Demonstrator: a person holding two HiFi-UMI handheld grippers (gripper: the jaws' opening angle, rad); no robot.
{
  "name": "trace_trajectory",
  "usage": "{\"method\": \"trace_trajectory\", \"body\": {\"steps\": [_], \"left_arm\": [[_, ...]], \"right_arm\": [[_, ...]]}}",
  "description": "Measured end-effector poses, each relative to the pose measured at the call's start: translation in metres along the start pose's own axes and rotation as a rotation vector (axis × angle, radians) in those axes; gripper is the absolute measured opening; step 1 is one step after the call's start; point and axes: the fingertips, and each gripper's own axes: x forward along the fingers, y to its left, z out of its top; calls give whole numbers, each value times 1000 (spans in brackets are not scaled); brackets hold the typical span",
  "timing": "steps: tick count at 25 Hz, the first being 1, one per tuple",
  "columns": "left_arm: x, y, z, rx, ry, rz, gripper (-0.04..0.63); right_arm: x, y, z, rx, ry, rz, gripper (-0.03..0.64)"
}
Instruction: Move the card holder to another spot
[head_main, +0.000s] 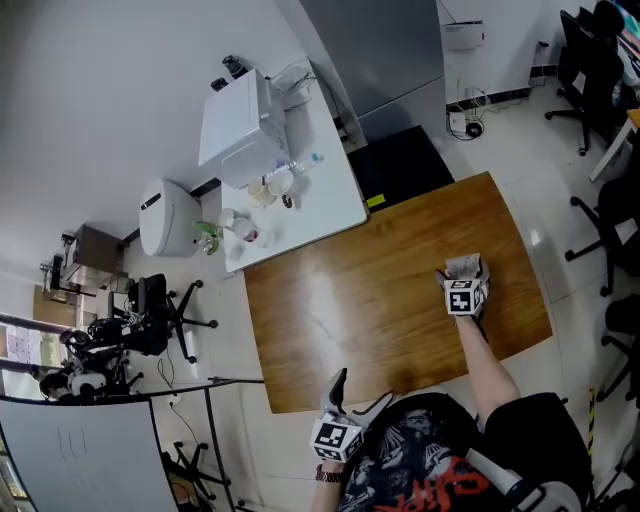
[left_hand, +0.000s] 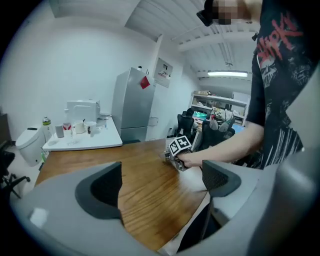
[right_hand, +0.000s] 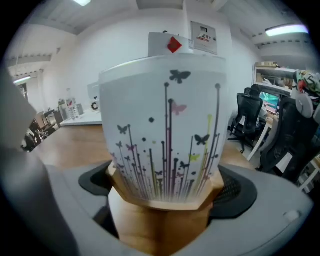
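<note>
The card holder, a white cup-shaped sleeve printed with butterflies and stems on an octagonal wooden base, stands on the brown wooden table. In the head view the card holder is near the table's right side. My right gripper is around its base with the jaws wide, one pad on each side. No squeeze on it shows. My left gripper hangs open and empty over the table's front edge. In the left gripper view its jaws frame bare wood, and the right gripper's marker cube sits beyond.
A white side table at the back left carries a white appliance, cups and bottles. A white bin stands left of it. Office chairs stand off the table's right edge, and a grey fridge is behind.
</note>
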Motion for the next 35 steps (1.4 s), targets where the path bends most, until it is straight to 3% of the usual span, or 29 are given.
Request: {"method": "trace_trajectory", "body": {"steps": [3,7,11,17,23,28,35], "left_arm": [[7,5,10,-32,-40,-43,490],[19,6,16,-53,-59,-107,474],[29,3,25,-38,-66,-170,472],[35,-9,45,-14,-89,-258,474],[33,-15,61,7,-104,-325,479],[26,-8,72,-139,-136,-357,480],[14,-2,80,-157,-166,-342,485]], "right_arm": [[-53,-3,12,16,-70,-18,572],[-134,-1,31,57,-170,26,572],[-219,-1,50,96,-245,22,572],[-295,-2,70,71,-308,-19,571],[-327,3,71,50,-307,-53,571],[-331,14,76,36,-314,-41,569],[-328,23,81,47,-310,-10,569]]}}
